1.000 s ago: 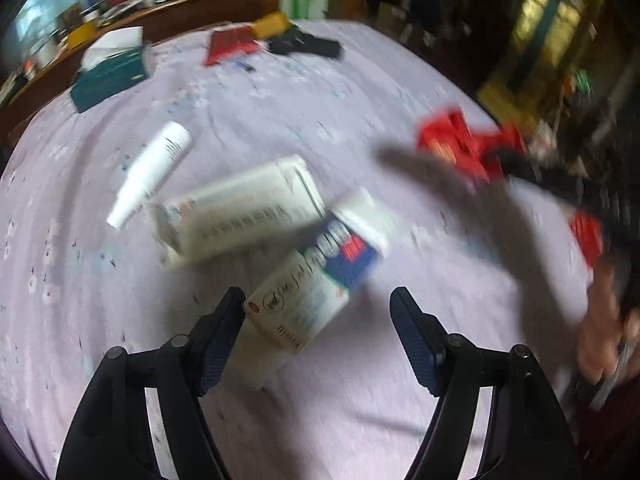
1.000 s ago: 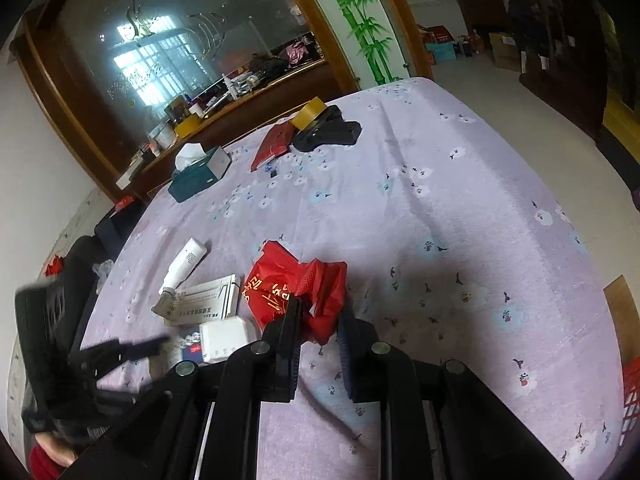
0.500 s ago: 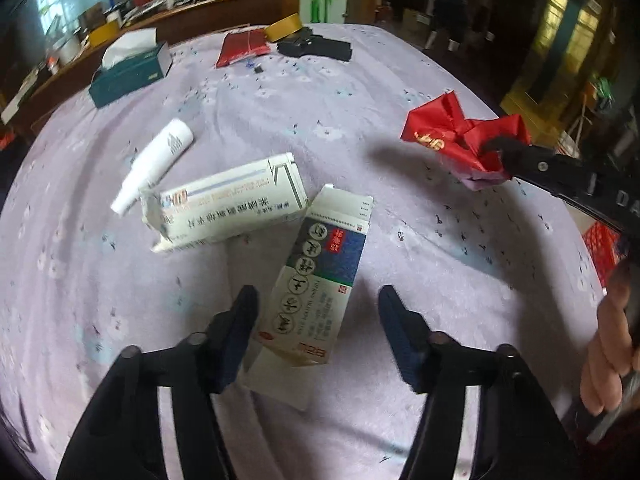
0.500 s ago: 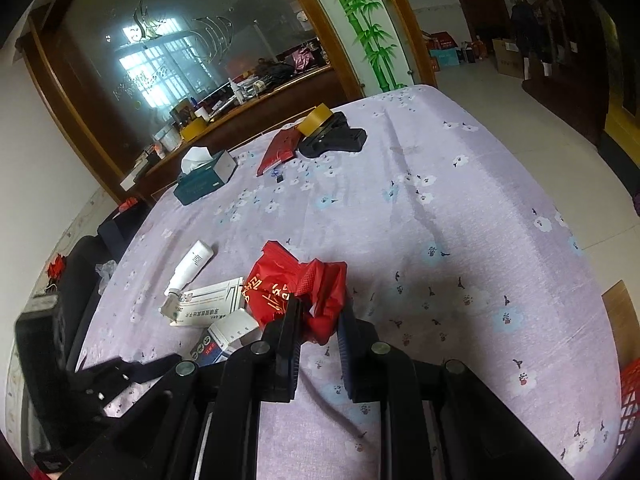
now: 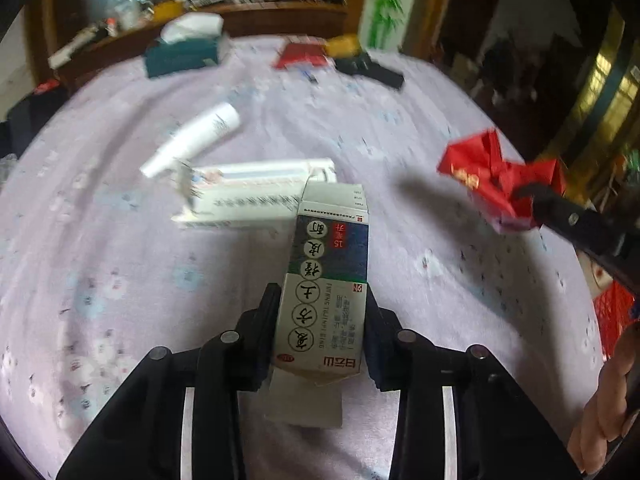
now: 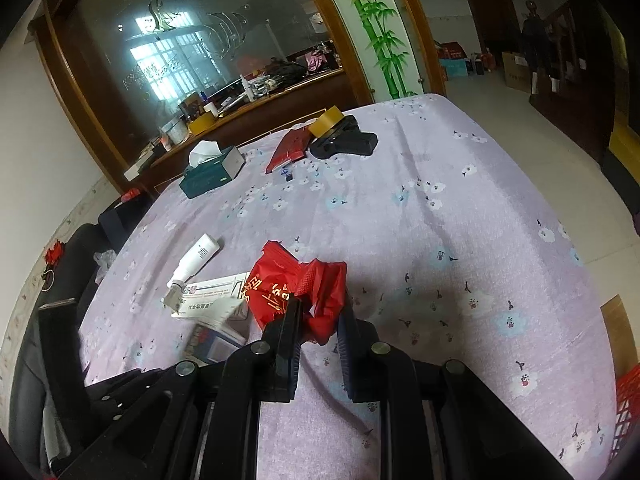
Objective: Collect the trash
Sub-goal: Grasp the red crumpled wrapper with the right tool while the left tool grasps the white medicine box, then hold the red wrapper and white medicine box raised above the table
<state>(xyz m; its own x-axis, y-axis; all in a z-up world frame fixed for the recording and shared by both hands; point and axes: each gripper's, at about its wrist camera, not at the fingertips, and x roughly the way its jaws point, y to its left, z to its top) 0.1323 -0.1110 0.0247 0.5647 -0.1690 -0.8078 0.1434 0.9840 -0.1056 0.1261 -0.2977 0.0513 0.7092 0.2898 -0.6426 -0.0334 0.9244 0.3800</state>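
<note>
My left gripper is shut on a white and dark blue medicine box with Chinese print, held over the lilac flowered tablecloth. My right gripper is shut on a crumpled red wrapper, held above the cloth; the wrapper also shows in the left wrist view. A long white carton and a white tube lie on the cloth beyond the left gripper; both show in the right wrist view, the carton and the tube.
At the table's far side stand a teal tissue box, a red packet, a yellow tape roll and a black device. A red basket sits on the floor at right. A dark chair stands left.
My left gripper has closed on the medicine box, which now points straight ahead between the fingers. The right gripper keeps hold of the red wrapper and has barely moved.
</note>
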